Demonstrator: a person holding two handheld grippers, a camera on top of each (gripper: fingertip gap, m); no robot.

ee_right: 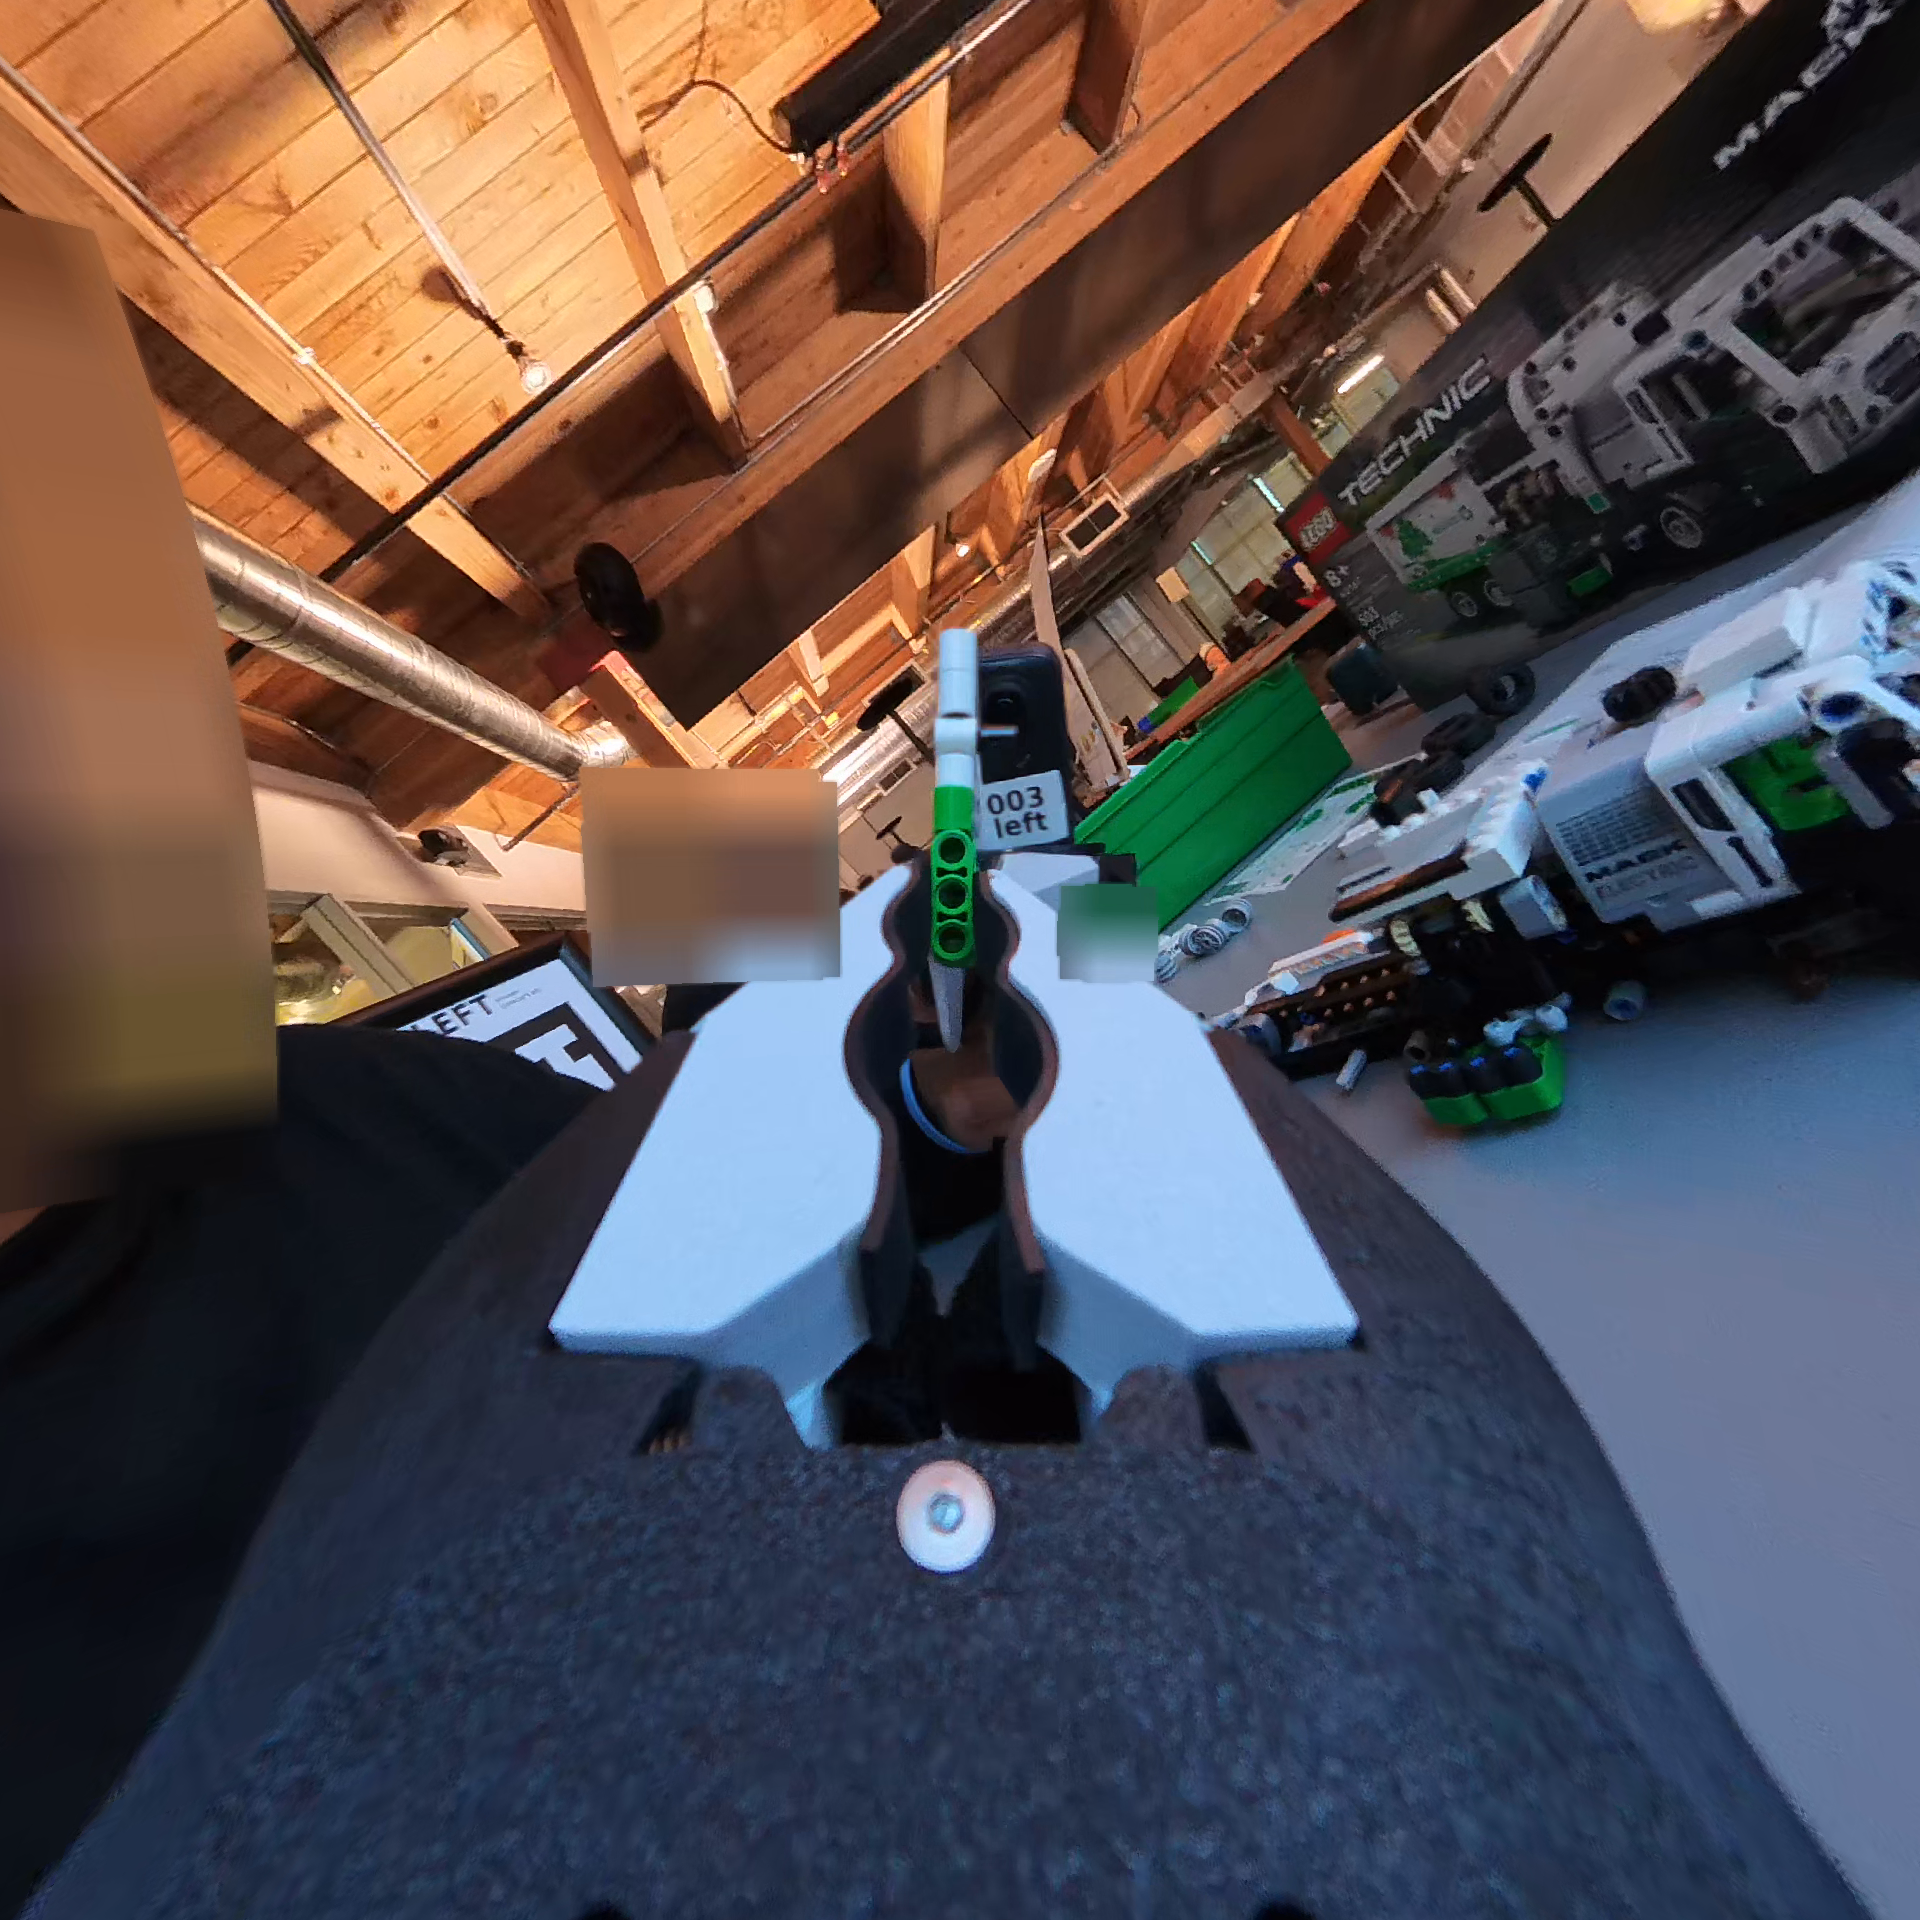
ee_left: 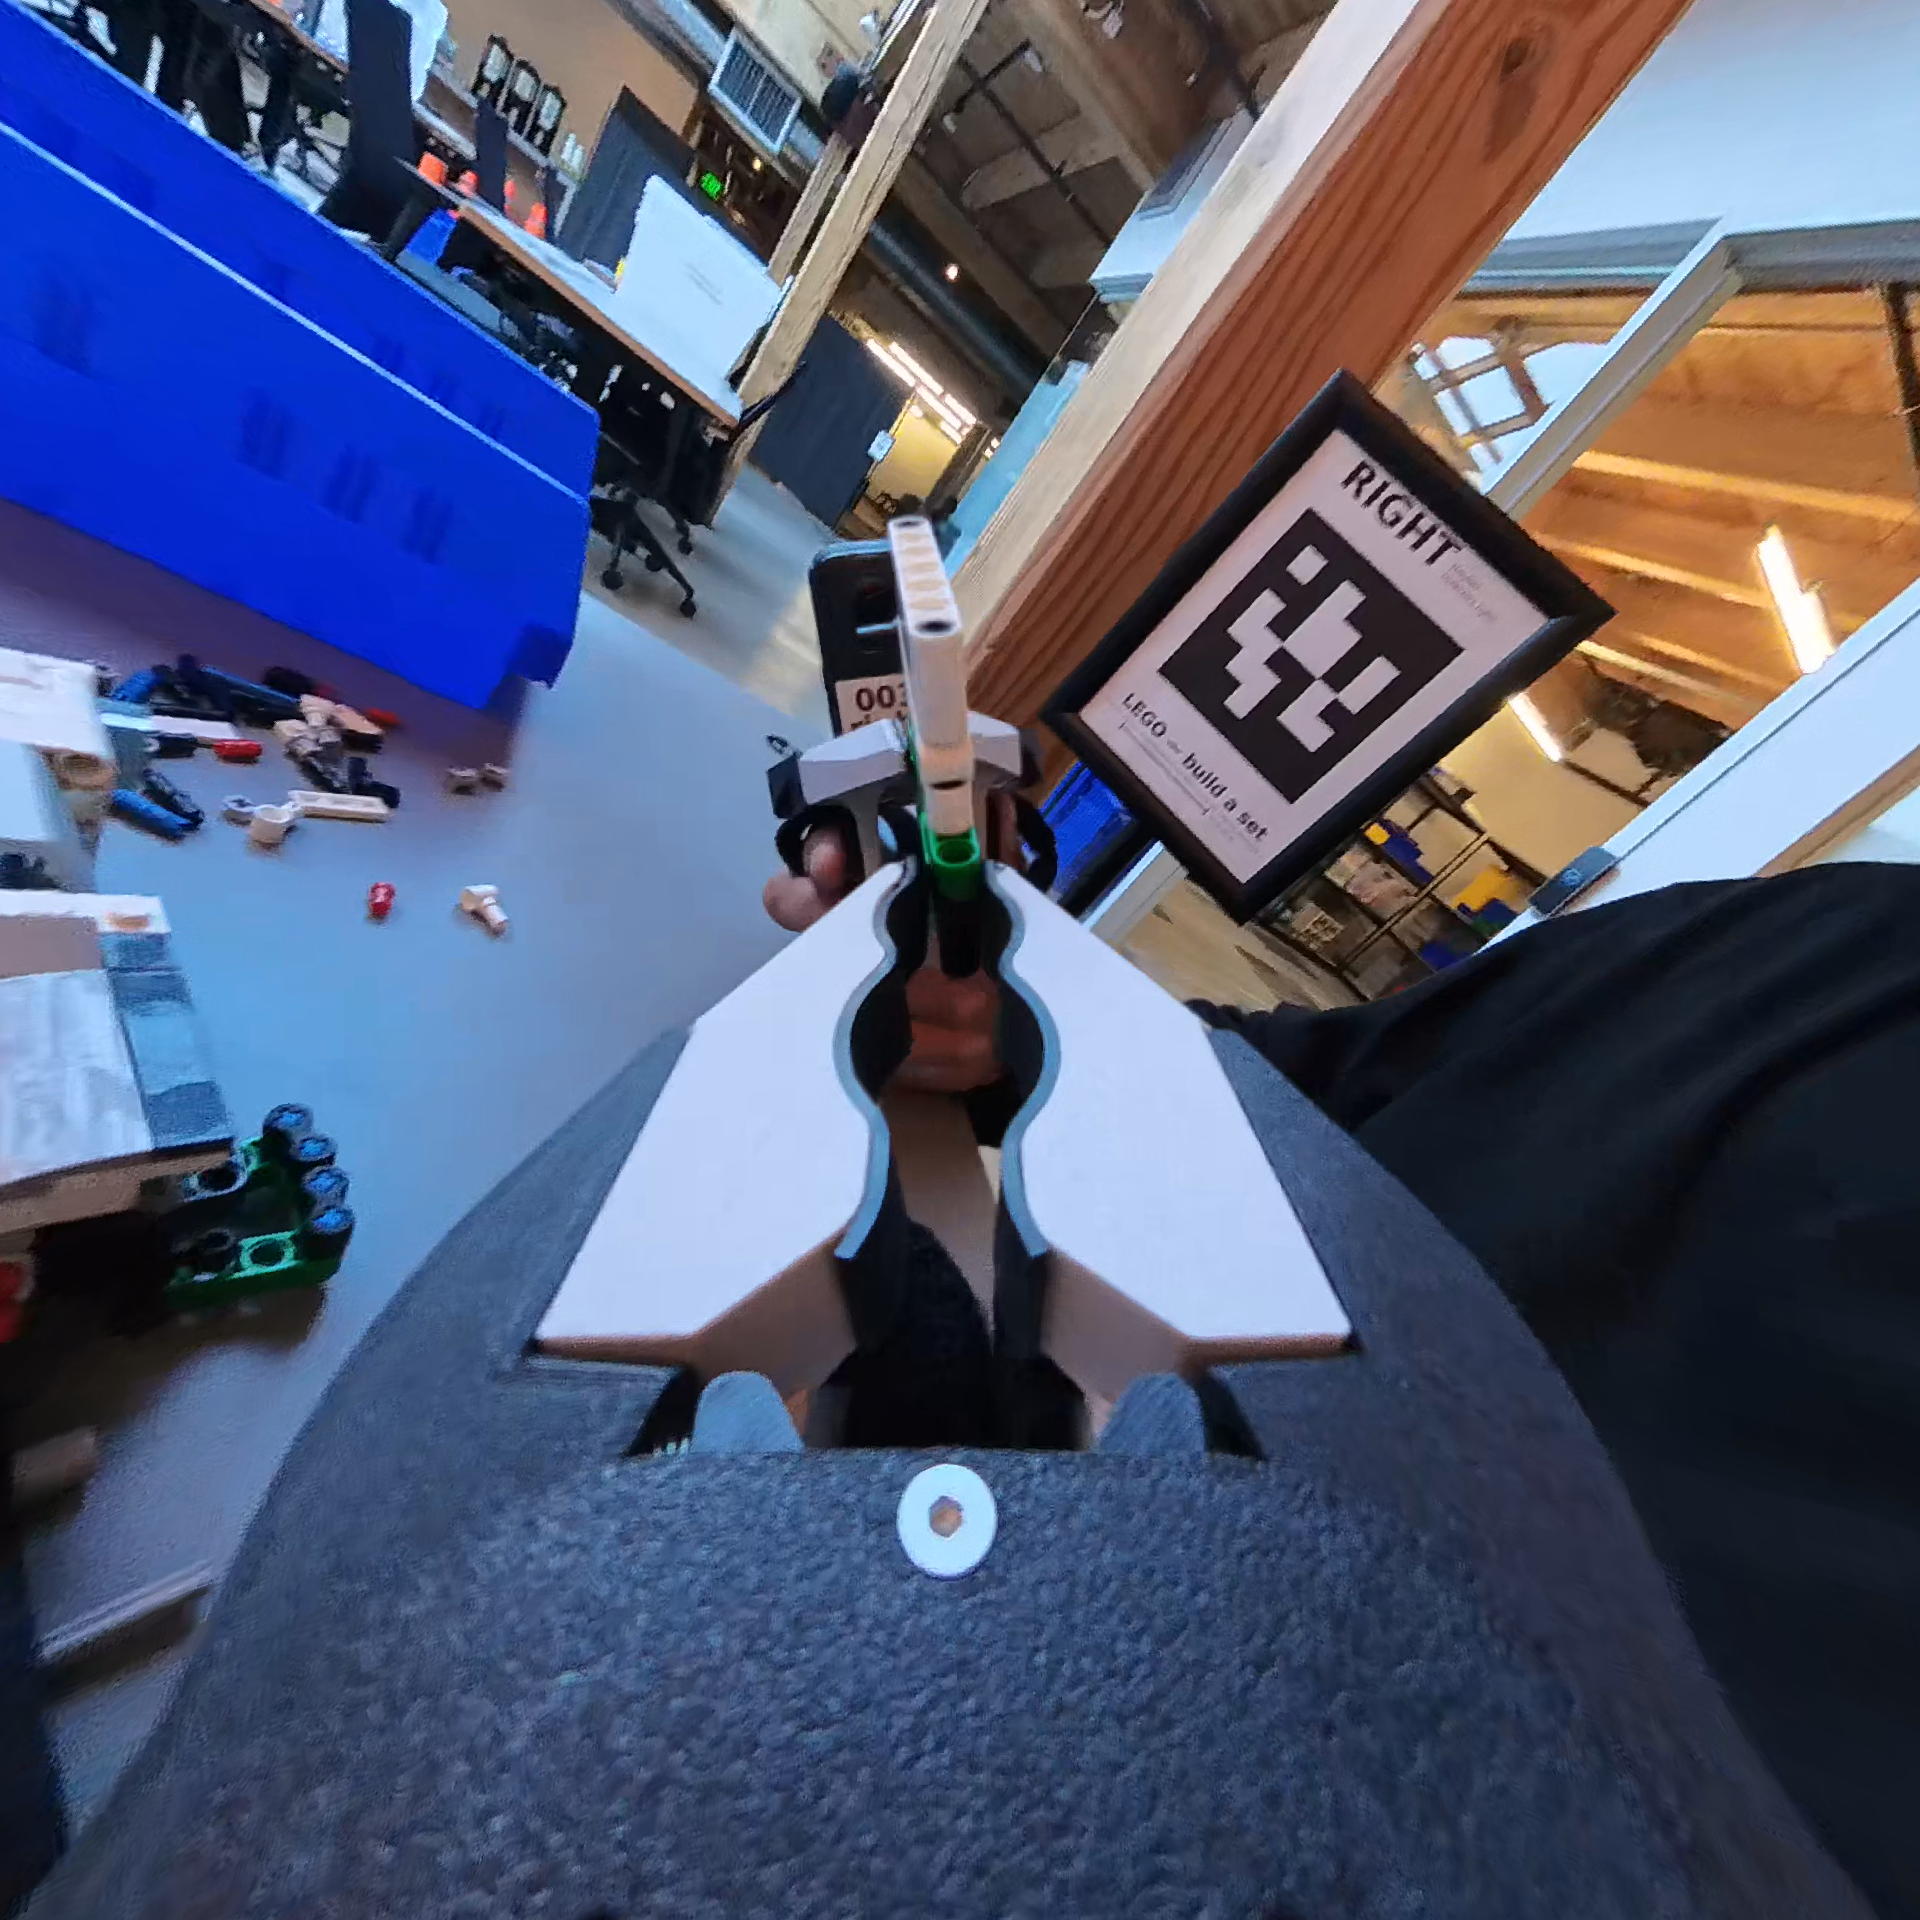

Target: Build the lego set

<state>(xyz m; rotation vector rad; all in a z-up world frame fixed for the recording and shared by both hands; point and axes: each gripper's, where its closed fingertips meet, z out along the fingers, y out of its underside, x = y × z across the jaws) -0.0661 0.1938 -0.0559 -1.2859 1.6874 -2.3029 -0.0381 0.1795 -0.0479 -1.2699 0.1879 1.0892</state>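
Both your grippers meet on one small assembly, raised above the table between them. Your left gripper [ee_left: 951, 883] has its jaws drawn narrow on the green beam [ee_left: 954, 862] at the assembly's lower end; a white beam [ee_left: 928, 634] rises from it, with holes along its upper part. Your right gripper [ee_right: 951, 899] faces it from the other side, jaws likewise closed on the green beam [ee_right: 952, 899] — from here three holes show in it, and a white piece [ee_right: 956, 717] stands above. Each view shows the other gripper just behind the assembly, with a camera [ee_right: 1023, 727] on it.

On the grey table [ee_left: 520, 935], well apart from the grippers, lie loose pieces [ee_left: 301, 748] in blue, tan, red and black, and a green-and-black sub-assembly [ee_left: 265, 1210] beside a booklet [ee_left: 73, 1070]. The right view shows a partly built white truck [ee_right: 1683, 790] on the table, the set's box [ee_right: 1621, 416] behind it, and a green bin [ee_right: 1226, 790]. A framed marker sign [ee_left: 1320, 675] stands near the left gripper's tip.
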